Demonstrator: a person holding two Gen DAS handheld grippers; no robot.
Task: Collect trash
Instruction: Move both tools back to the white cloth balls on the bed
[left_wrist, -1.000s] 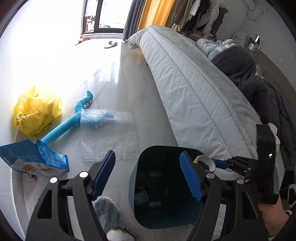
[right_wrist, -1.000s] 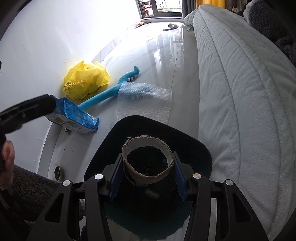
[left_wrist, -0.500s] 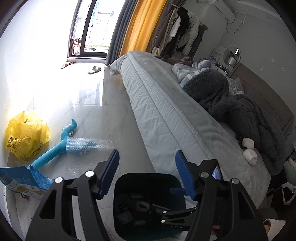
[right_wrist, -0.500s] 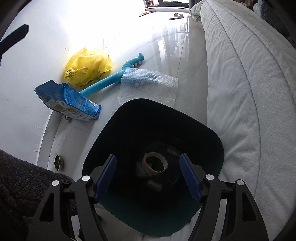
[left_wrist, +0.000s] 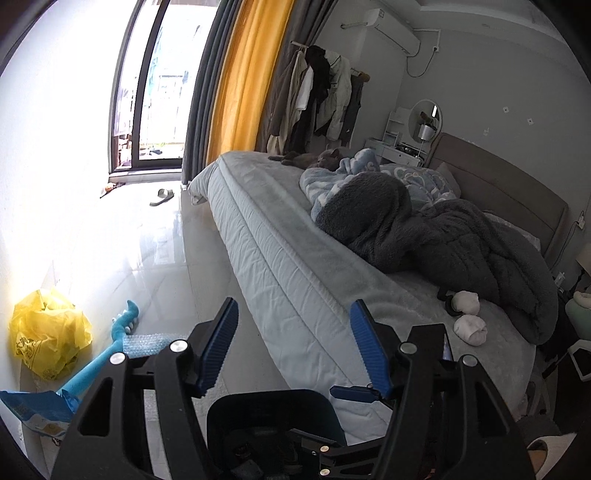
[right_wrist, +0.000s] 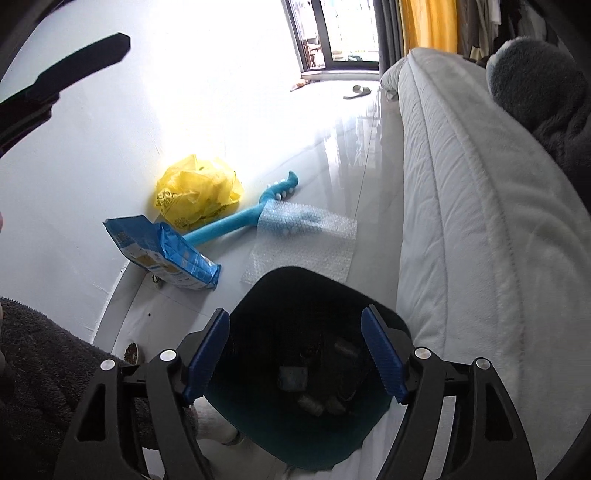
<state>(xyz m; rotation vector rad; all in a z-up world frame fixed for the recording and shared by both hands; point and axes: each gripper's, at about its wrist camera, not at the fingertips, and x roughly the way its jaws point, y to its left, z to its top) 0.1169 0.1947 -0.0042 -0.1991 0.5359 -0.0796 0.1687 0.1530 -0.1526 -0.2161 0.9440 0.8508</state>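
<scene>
Both grippers are standing wide and empty, the right gripper (right_wrist: 293, 350), jaws just opening, hanging over one dark bin (right_wrist: 314, 439). Lying on the floor (right_wrist: 332, 158): one yellow bag (right_wrist: 197, 192), one blue packet (right_wrist: 162, 253), one bubble-wrap sheet (right_wrist: 303, 240). The left gripper (left_wrist: 291, 347) is facing one bed (left_wrist: 295, 258).

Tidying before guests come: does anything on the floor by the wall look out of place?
Yes. A crumpled yellow plastic bag, a torn-open blue packet and a sheet of bubble wrap draped over a blue foam toy lie loose on the floor, outside the dark bin.
</scene>
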